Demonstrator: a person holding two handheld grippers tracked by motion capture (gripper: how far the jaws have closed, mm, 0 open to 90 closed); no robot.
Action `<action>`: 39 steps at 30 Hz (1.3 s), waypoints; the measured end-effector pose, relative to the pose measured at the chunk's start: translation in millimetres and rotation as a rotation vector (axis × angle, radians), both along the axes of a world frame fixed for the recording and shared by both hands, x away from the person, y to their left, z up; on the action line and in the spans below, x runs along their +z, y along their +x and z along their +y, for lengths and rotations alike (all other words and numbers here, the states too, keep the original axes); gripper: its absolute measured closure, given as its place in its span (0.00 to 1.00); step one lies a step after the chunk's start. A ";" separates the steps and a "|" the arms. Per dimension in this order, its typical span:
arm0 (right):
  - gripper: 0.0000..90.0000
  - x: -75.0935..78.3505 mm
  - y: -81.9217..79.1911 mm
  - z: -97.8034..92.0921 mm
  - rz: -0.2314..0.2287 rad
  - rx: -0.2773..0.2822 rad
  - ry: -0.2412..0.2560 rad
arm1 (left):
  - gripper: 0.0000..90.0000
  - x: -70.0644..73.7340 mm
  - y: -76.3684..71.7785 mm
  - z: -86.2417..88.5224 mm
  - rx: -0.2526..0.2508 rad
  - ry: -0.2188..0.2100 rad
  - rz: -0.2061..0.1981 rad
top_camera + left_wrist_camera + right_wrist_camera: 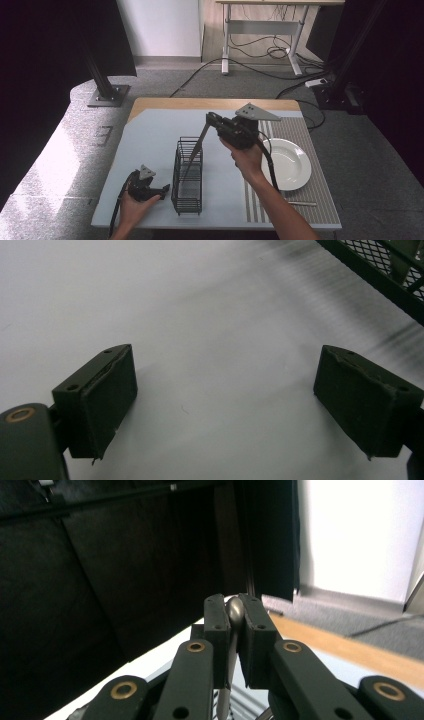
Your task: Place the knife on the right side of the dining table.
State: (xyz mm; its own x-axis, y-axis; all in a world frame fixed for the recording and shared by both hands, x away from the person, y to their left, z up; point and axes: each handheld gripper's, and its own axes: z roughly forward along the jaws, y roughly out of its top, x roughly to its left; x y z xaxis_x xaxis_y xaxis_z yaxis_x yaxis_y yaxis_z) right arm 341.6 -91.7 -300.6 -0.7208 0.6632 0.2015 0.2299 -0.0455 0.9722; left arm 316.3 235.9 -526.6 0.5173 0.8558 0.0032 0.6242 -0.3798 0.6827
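While the right claw [235,625] stands clamped on the rounded metal end of a long utensil [234,612], its two black jaws pressed against it from either side, the utensil [196,150] slants down and to the left from the claw in the high view, its lower part inside the black wire rack [188,175]; which kind of utensil it is cannot be told. That claw [212,119] is held raised above the middle of the surface [150,145], with the person's right hand [247,157] gripping the body behind it and a grey three-cornered plate on top. To its right a white plate [295,162] lies on a ribbed grey mat [320,180], and a thin metal piece [302,203] lies on the mat near the front edge, too small to name. The wire rack stands upright near the front middle of the surface. Just left of the rack, low at the near edge, the left claw [165,190] is held in the person's left hand [132,205]; its jaws stand wide apart with nothing between them, the pads [107,400] hovering close over bare pale surface [200,315], and a corner of the rack's mesh [385,265] shows at the upper right of the left gripper view
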 end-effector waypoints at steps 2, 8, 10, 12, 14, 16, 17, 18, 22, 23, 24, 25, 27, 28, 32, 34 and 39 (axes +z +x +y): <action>0.93 11.5 -3.3 -9.0 -0.024 -0.012 0.011 | 0.11 0.0 0.0 0.0 0.000 0.000 0.000; 0.93 42.8 -11.1 -40.3 -0.106 -0.115 0.023 | 0.11 0.0 0.0 0.0 0.000 0.001 0.000; 0.93 48.3 -8.8 -50.4 -0.112 -0.144 0.016 | 0.11 0.1 0.1 0.1 -0.001 0.002 0.000; 0.93 48.1 -3.8 -58.4 -0.115 -0.185 -0.012 | 0.11 0.0 0.0 0.0 0.000 0.000 0.001; 0.93 43.0 3.2 -65.4 -0.105 -0.216 -0.036 | 0.11 0.0 0.0 0.0 0.000 0.000 0.001; 0.93 34.1 11.3 -71.4 -0.091 -0.243 -0.064 | 0.11 0.0 0.0 0.0 0.000 0.001 -0.001; 0.93 28.5 15.9 -73.8 -0.088 -0.257 -0.081 | 0.11 0.0 0.0 0.0 0.000 0.001 -0.001; 0.93 22.3 21.1 -76.5 -0.081 -0.271 -0.098 | 0.11 0.0 0.0 0.1 -0.001 0.002 -0.001; 0.93 -5.0 48.7 -90.0 -0.027 -0.326 -0.124 | 0.11 0.0 -0.1 0.0 -0.001 0.001 0.000; 0.93 -9.6 53.9 -92.7 -0.017 -0.332 -0.124 | 0.11 0.0 -0.1 0.0 -0.001 0.001 0.001; 0.93 -15.5 60.7 -95.9 -0.006 -0.344 -0.125 | 0.11 0.0 -0.1 0.0 0.000 -0.001 0.001; 0.93 -20.9 67.0 -98.5 0.003 -0.354 -0.129 | 0.11 0.0 -0.1 0.0 -0.001 0.000 0.001; 0.93 -31.9 79.3 -102.5 0.009 -0.377 -0.144 | 0.11 0.0 -0.1 0.1 -0.001 0.000 0.001; 0.93 -35.0 82.8 -103.3 0.008 -0.384 -0.152 | 0.11 0.0 -0.1 0.1 -0.001 0.000 0.001; 0.93 -47.0 99.1 -105.5 0.006 -0.409 -0.189 | 0.11 0.0 0.1 0.2 -0.002 0.002 0.000; 0.93 -50.7 105.8 -104.8 0.003 -0.412 -0.198 | 0.11 -0.1 0.0 0.0 0.000 -0.001 0.000; 0.93 -60.0 120.2 -103.2 0.015 -0.417 -0.199 | 0.11 0.0 0.0 0.1 -0.001 0.001 -0.001</action>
State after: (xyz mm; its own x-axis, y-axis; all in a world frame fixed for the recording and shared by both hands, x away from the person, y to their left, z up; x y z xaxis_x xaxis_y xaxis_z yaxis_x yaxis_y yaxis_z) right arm 461.8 -194.9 -360.6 -0.3821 0.9228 0.0491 0.2453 0.0501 0.9682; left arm 316.2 236.0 -526.6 0.5178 0.8555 0.0041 0.6236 -0.3807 0.6828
